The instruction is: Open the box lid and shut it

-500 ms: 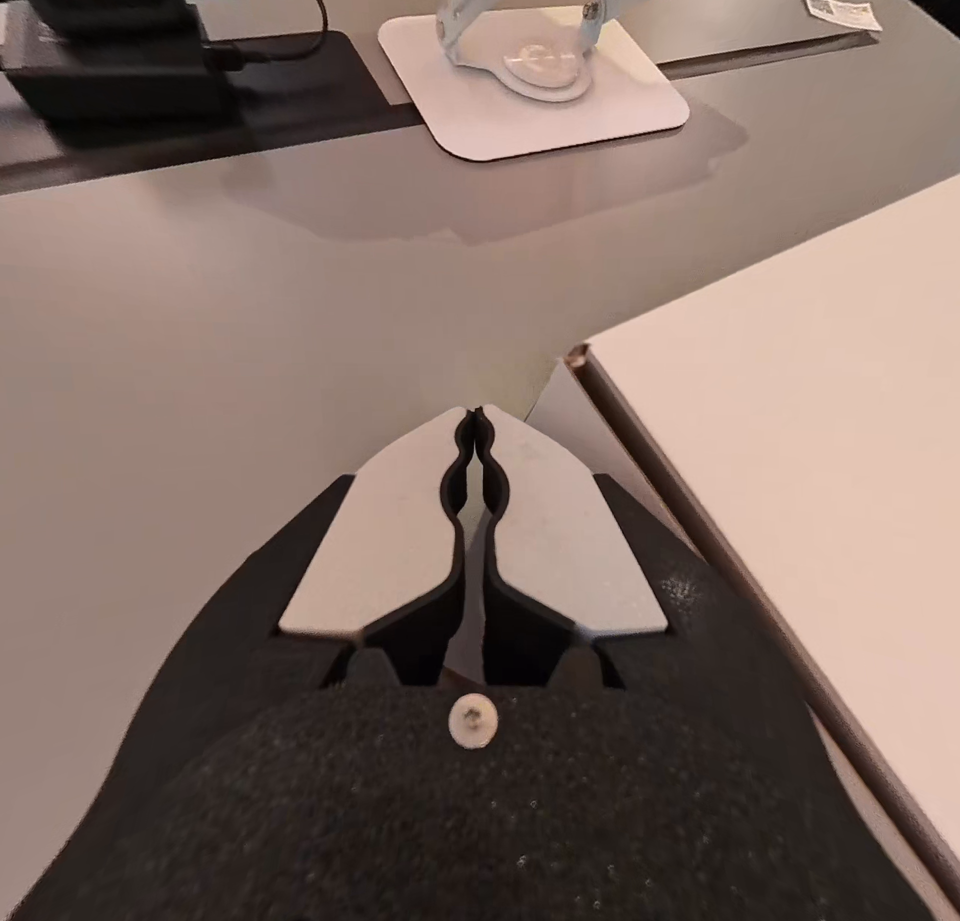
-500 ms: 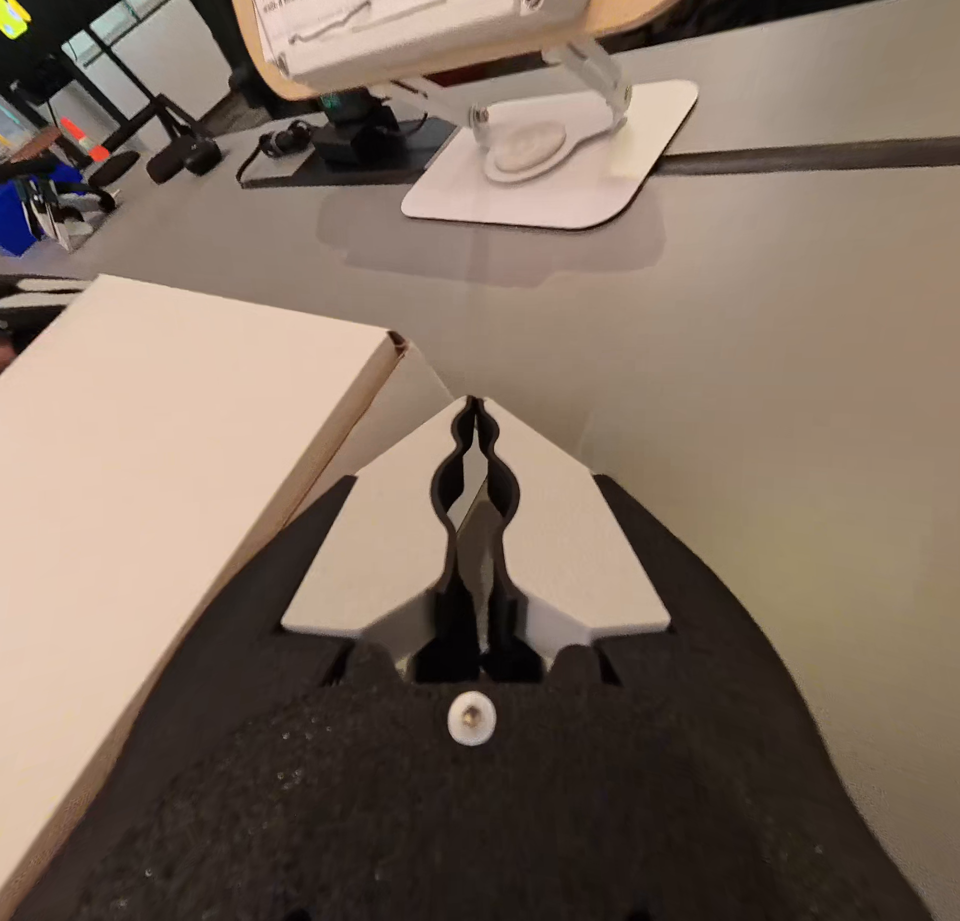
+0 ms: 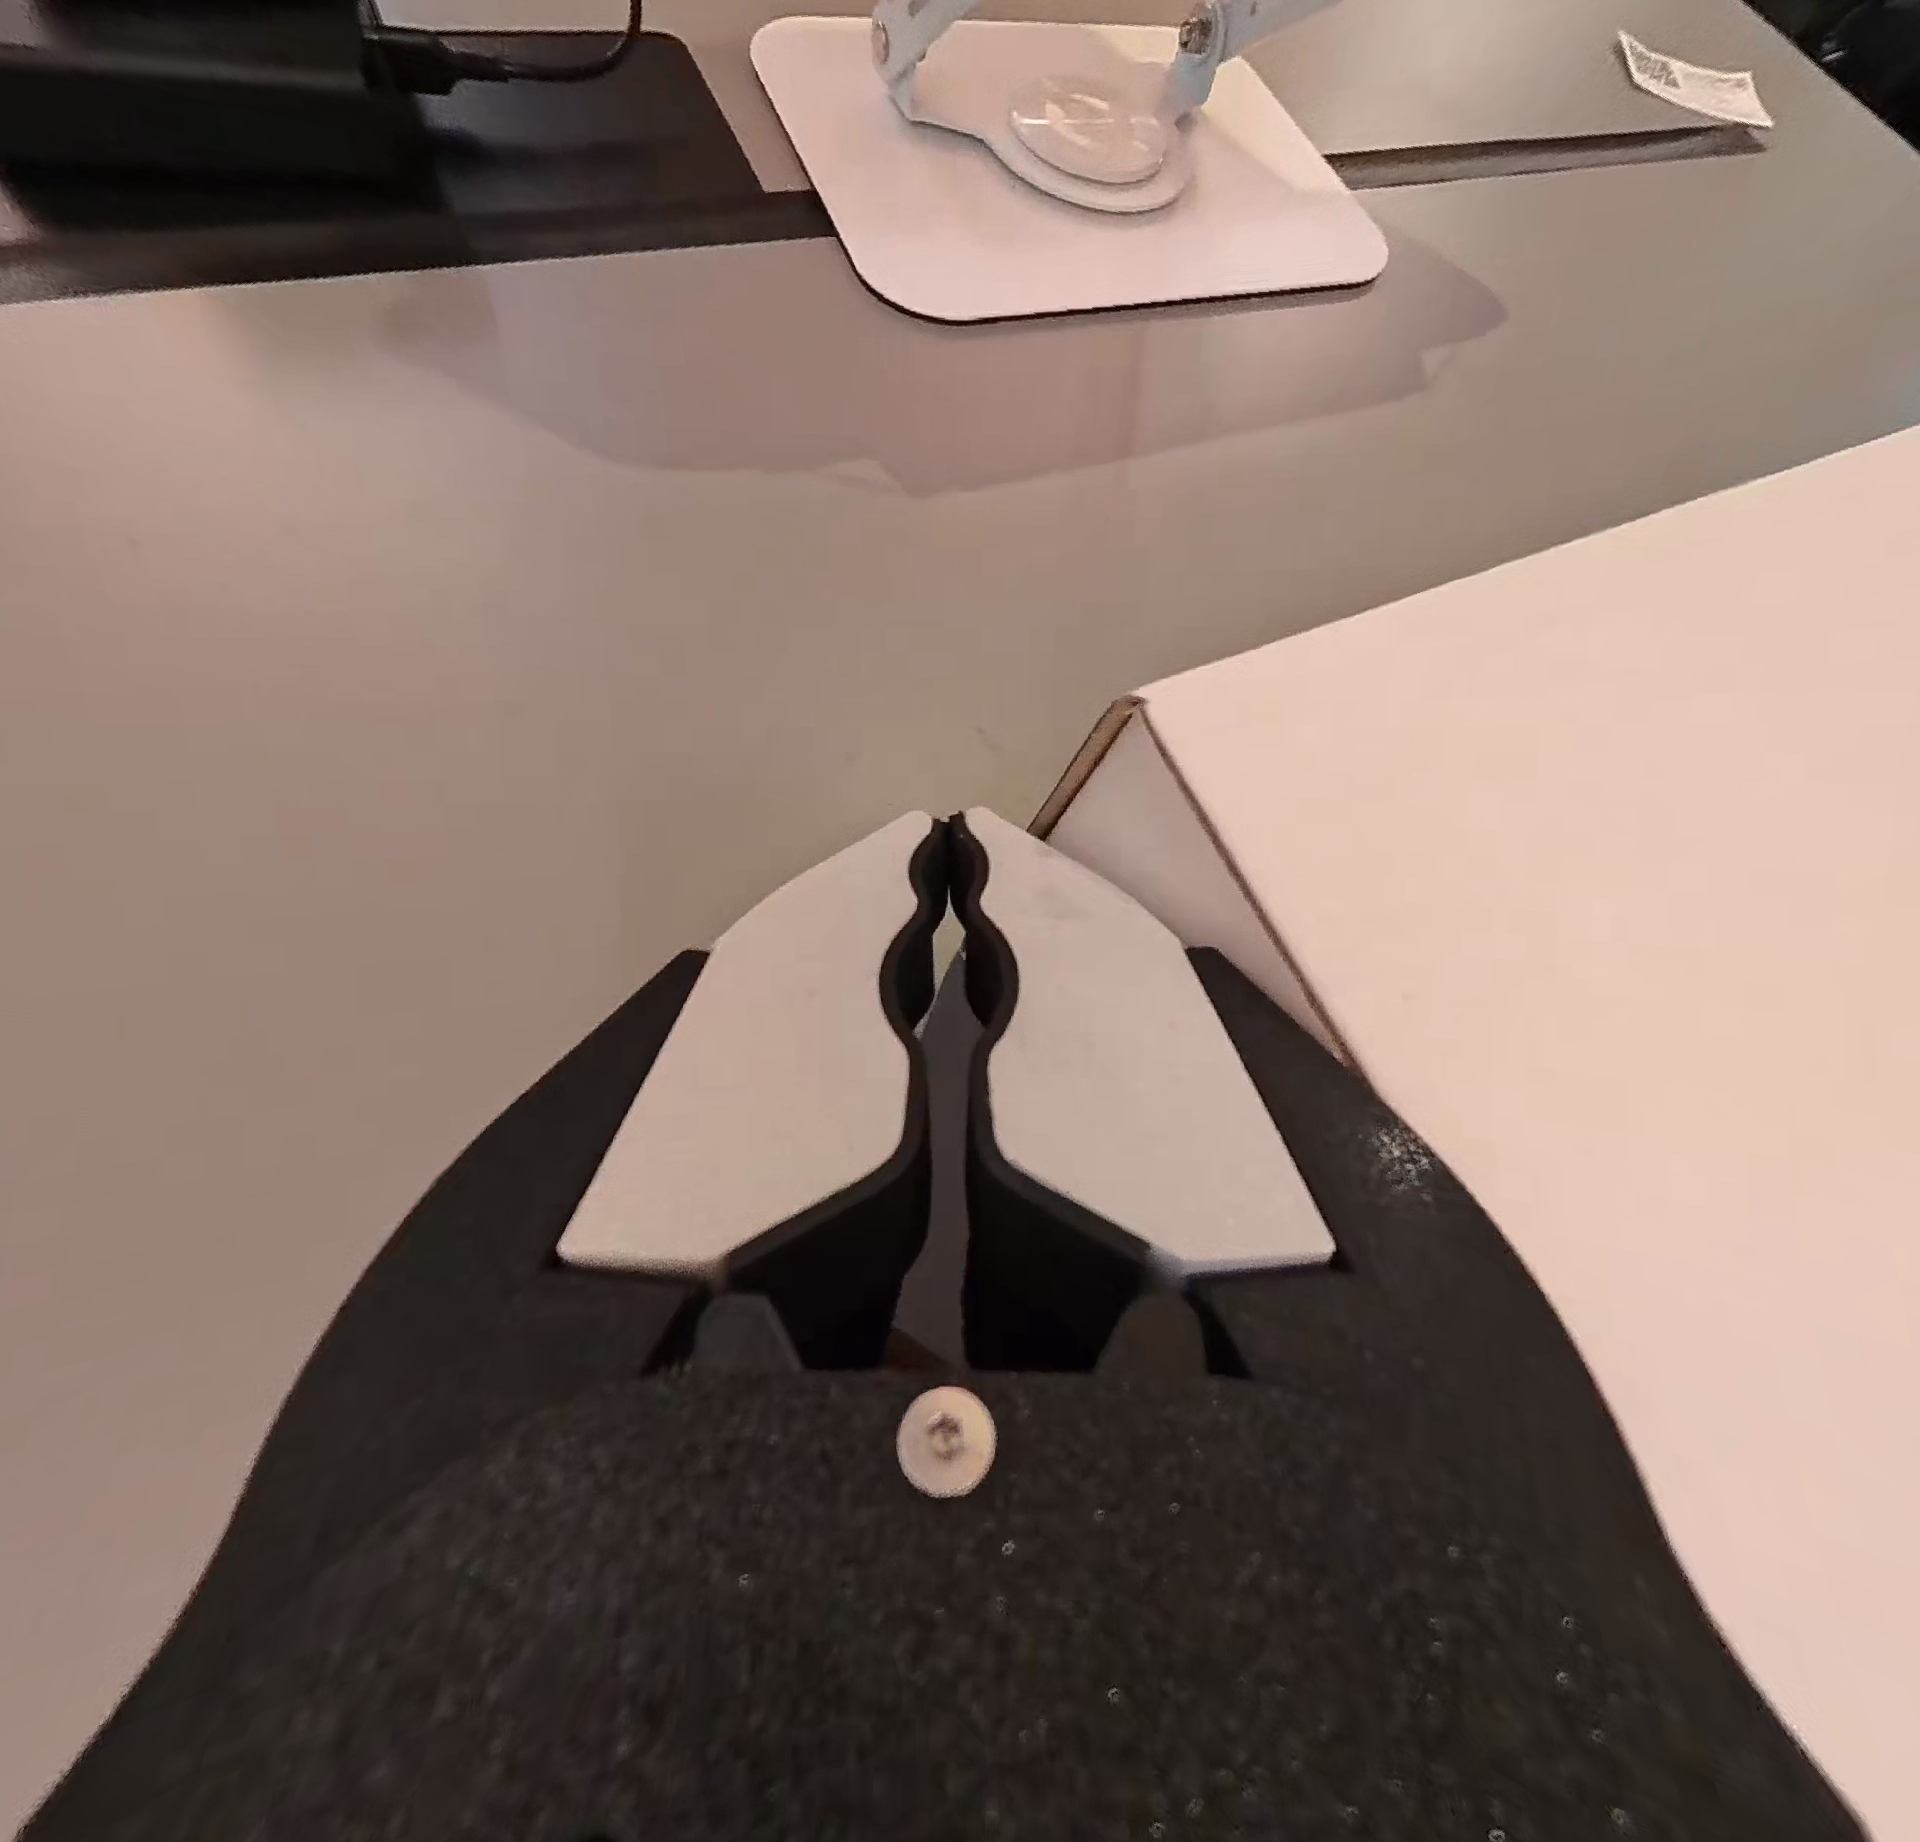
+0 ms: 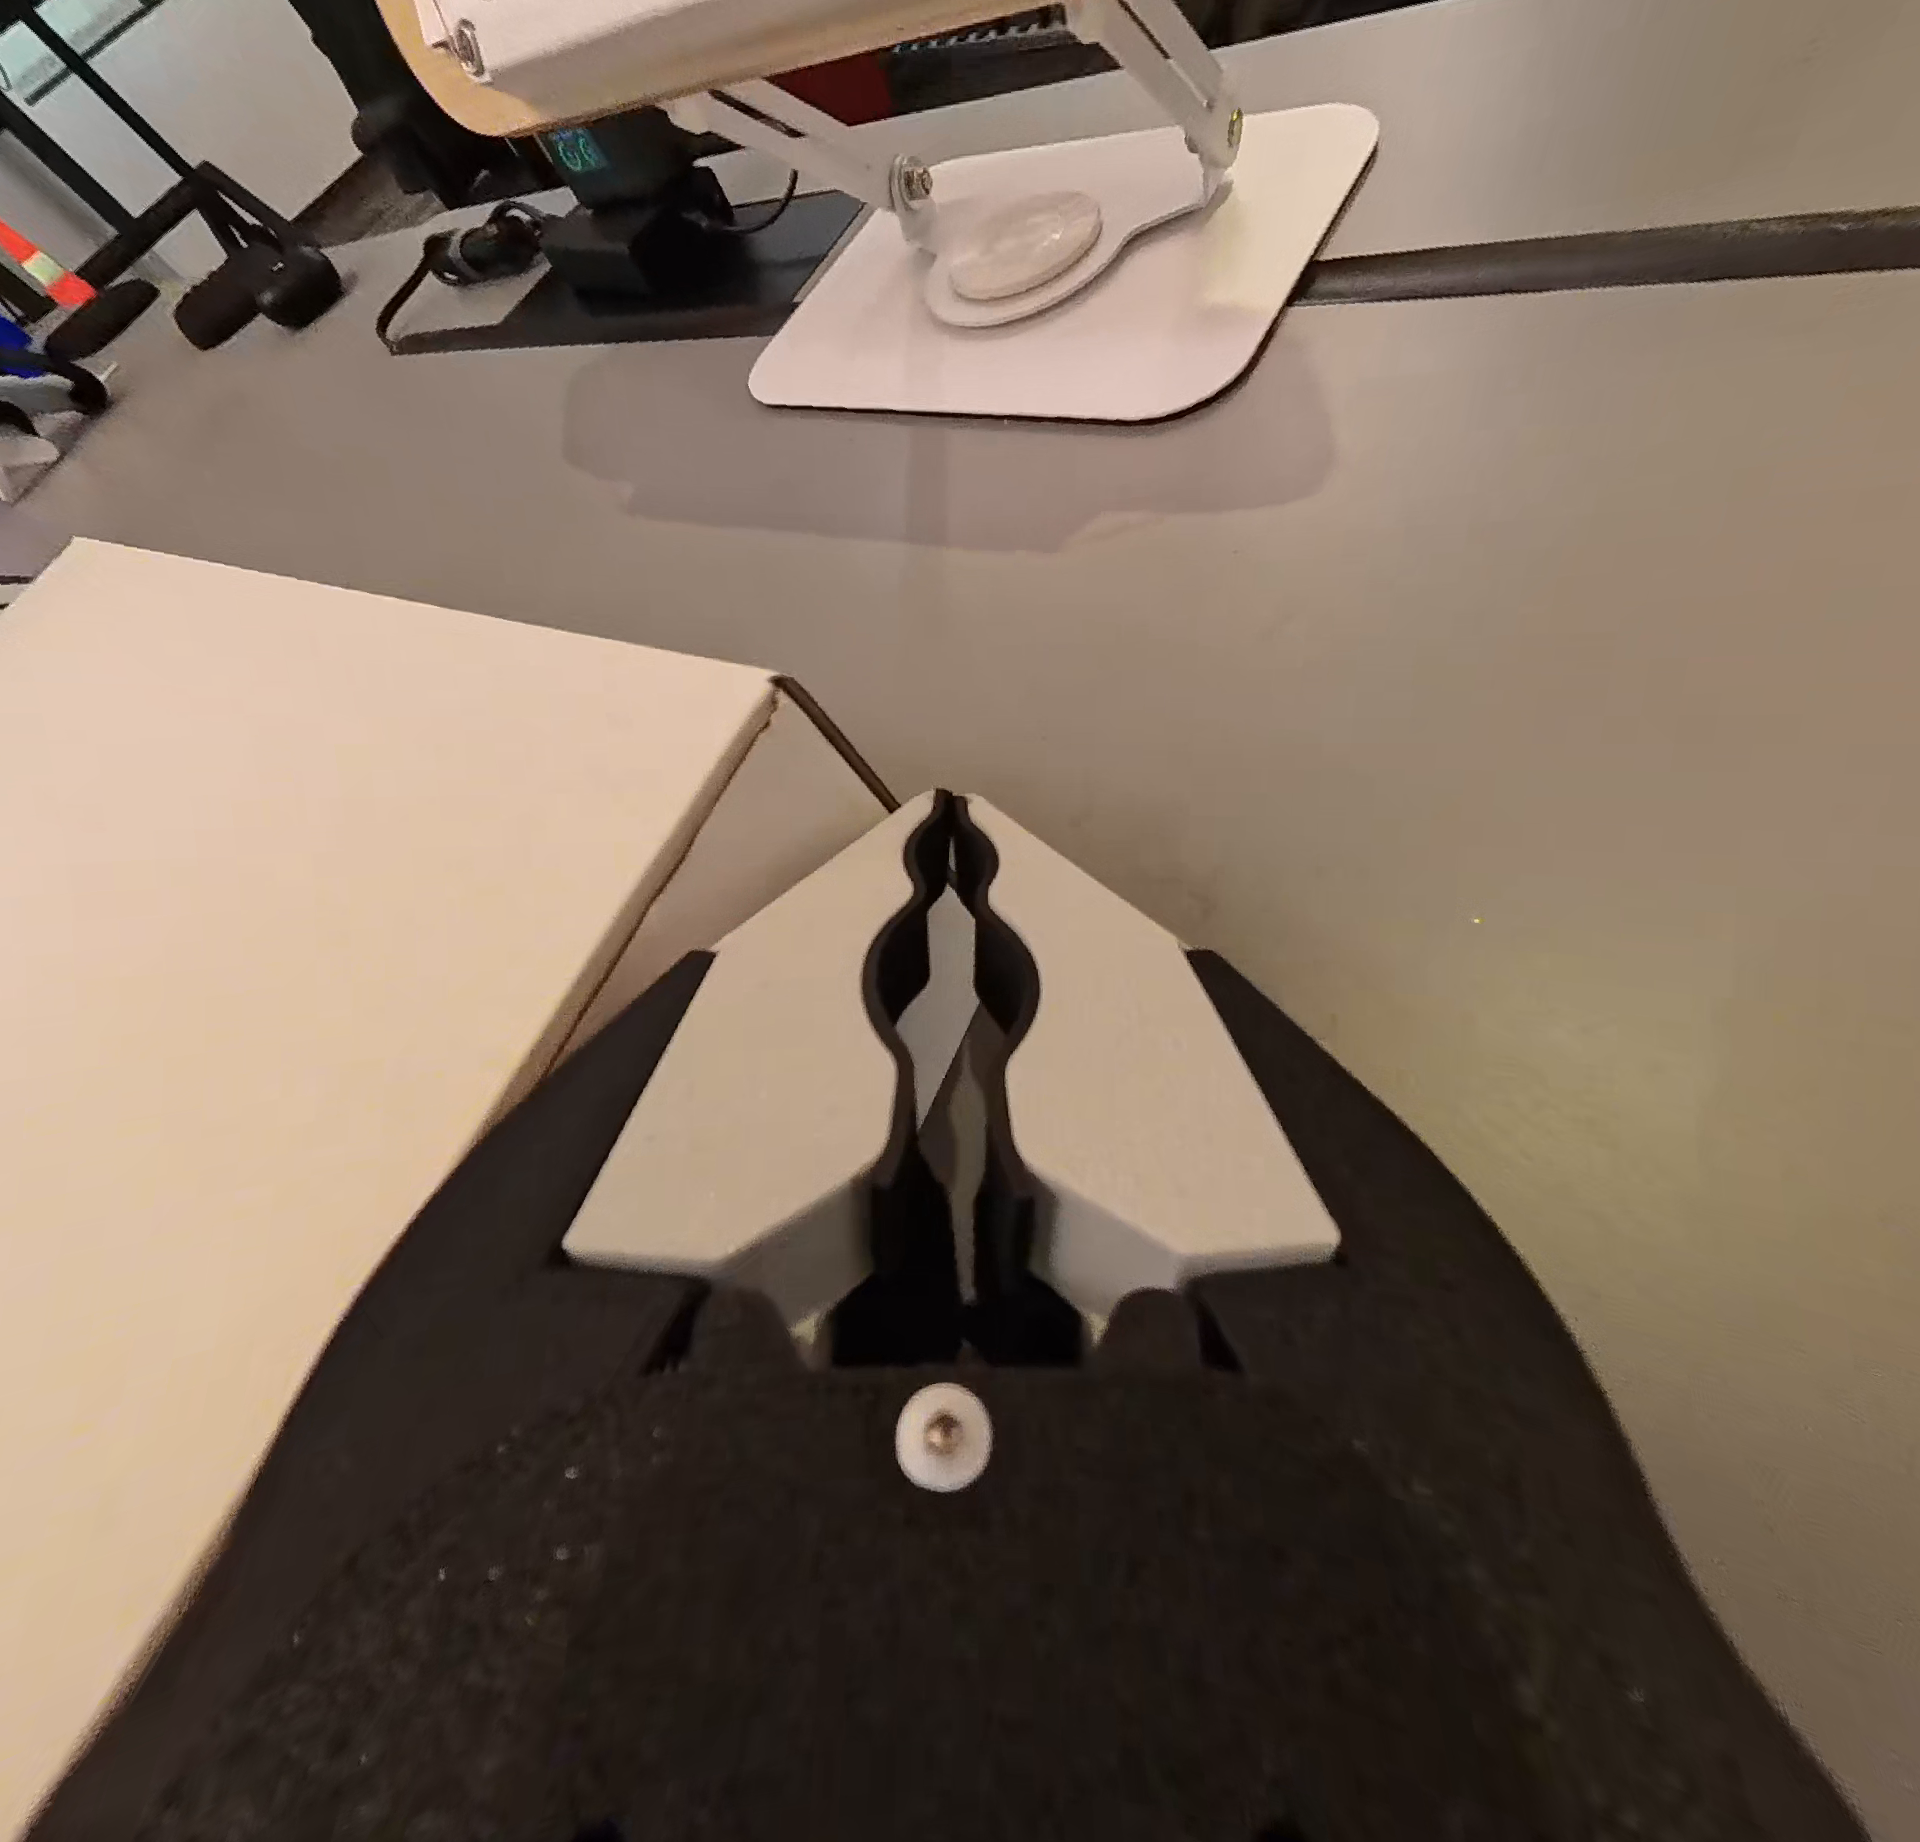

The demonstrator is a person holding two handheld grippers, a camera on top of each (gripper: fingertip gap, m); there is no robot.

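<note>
both grippers have drawn back a little from the box's far corners. the white box [image 3: 1558,961] lies flat on the grey table [image 3: 416,649], lid down. left gripper [image 3: 951,828] and right gripper [image 4: 945,800] flank it, clenched, holding nothing. opening seems not begun; next, catch the lid's edge.

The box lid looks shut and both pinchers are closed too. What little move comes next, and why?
Probably open one gripper a little and slide it to the lid's edge. The white box lid lies flat and closed, the left gripper and right gripper sit beside the box's corners with jaws together, holding nothing, so neither can catch the lid yet.
</note>
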